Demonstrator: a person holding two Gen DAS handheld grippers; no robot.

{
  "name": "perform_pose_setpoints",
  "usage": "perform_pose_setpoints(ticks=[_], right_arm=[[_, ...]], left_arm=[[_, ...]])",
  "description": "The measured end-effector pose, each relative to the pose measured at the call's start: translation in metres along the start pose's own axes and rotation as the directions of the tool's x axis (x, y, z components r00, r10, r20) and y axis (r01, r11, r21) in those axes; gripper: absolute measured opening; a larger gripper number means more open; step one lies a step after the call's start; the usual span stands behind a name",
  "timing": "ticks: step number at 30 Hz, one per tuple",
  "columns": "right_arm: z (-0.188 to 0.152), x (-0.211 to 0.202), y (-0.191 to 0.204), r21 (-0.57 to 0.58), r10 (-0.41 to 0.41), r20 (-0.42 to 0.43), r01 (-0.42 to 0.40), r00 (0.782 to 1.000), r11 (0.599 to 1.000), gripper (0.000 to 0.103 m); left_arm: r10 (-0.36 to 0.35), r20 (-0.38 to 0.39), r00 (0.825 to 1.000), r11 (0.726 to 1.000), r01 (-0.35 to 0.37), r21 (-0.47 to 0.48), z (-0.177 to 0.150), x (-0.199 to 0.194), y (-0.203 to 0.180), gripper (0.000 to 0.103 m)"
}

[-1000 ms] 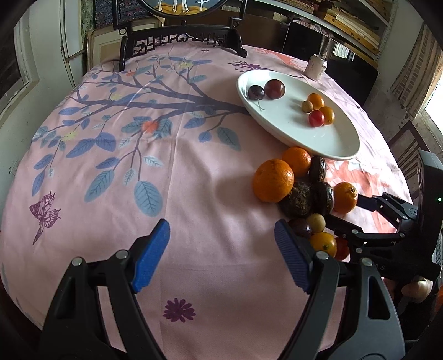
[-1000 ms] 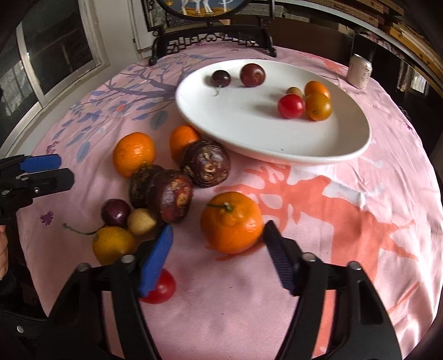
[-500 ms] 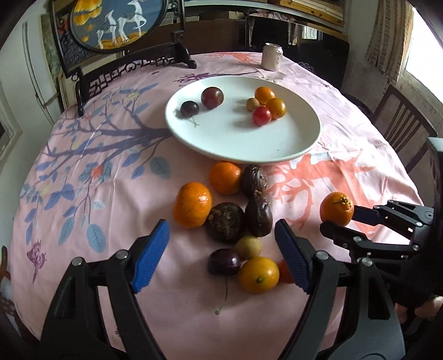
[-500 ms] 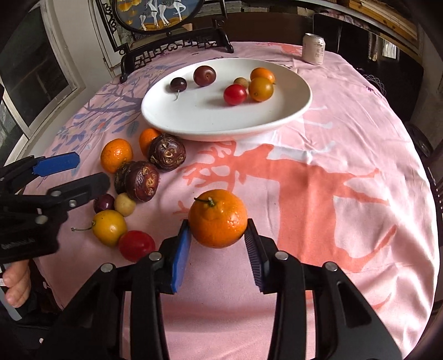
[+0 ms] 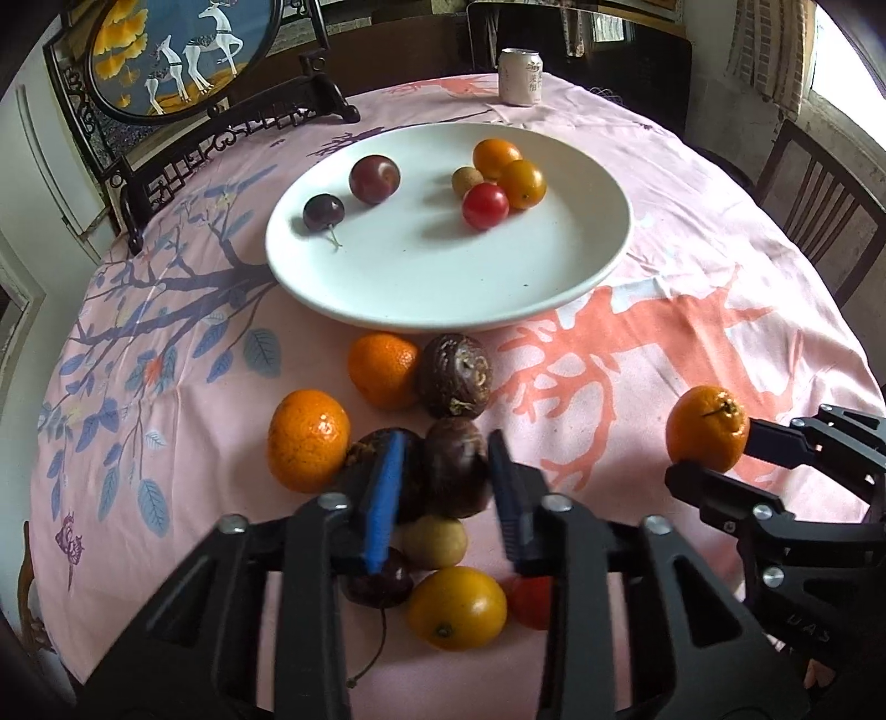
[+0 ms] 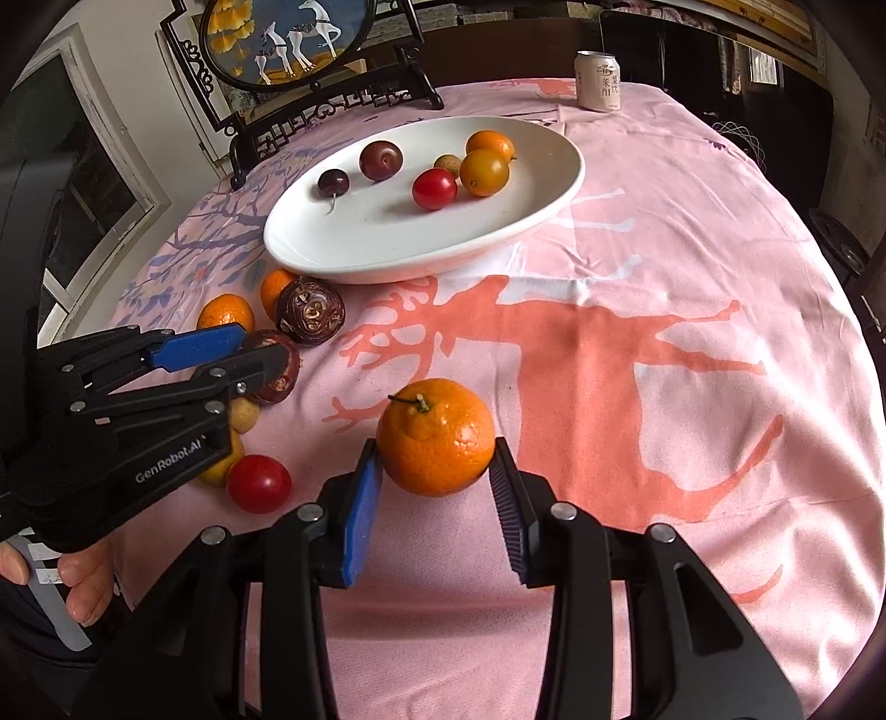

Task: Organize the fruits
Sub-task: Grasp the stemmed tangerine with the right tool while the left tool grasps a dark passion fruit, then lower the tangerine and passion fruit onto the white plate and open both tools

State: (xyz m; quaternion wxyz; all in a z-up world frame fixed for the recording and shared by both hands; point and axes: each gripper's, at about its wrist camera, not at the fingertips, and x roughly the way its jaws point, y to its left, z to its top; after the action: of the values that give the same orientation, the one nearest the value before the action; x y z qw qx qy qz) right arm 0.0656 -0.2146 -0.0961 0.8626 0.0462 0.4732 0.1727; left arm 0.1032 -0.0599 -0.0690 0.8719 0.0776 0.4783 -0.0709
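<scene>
My right gripper (image 6: 437, 476) is shut on an orange tangerine (image 6: 436, 436) and holds it above the cloth; it also shows in the left wrist view (image 5: 707, 427). My left gripper (image 5: 443, 471) has its blue pads on both sides of a dark brown passion fruit (image 5: 455, 466) in the fruit pile, closed around it. A white plate (image 5: 443, 277) behind holds two plums, a red tomato (image 5: 485, 206) and small orange fruits. On the cloth lie two more tangerines (image 5: 308, 441), another passion fruit (image 5: 455, 375), a yellow fruit (image 5: 457, 608) and a cherry.
A drink can (image 5: 519, 76) stands at the table's far edge. A round framed deer picture on a dark stand (image 5: 183, 50) is at the back left. A wooden chair (image 5: 819, 205) is at the right. A red tomato (image 6: 258, 483) lies near the left gripper.
My left gripper moved forward into the pile and closed its jaws around the dark passion fruit. My right gripper stays shut on the tangerine and has lifted it slightly.
</scene>
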Motion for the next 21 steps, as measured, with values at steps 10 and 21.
perform_pose_setpoints(ticks=[10,21], right_arm=[[0.004,-0.012,0.009,-0.002,-0.004,0.032,0.004,0.999,1.000,0.040],[0.034,-0.006,0.034,-0.056,-0.008,0.031,0.010,0.999,0.998,0.040]], left_arm=[[-0.064,0.074,0.995,0.995,0.069,-0.069,-0.015,-0.037,0.020,0.022],[-0.090,0.117,0.989,0.987,0.105,-0.124,-0.001,-0.059,0.058,0.022]])
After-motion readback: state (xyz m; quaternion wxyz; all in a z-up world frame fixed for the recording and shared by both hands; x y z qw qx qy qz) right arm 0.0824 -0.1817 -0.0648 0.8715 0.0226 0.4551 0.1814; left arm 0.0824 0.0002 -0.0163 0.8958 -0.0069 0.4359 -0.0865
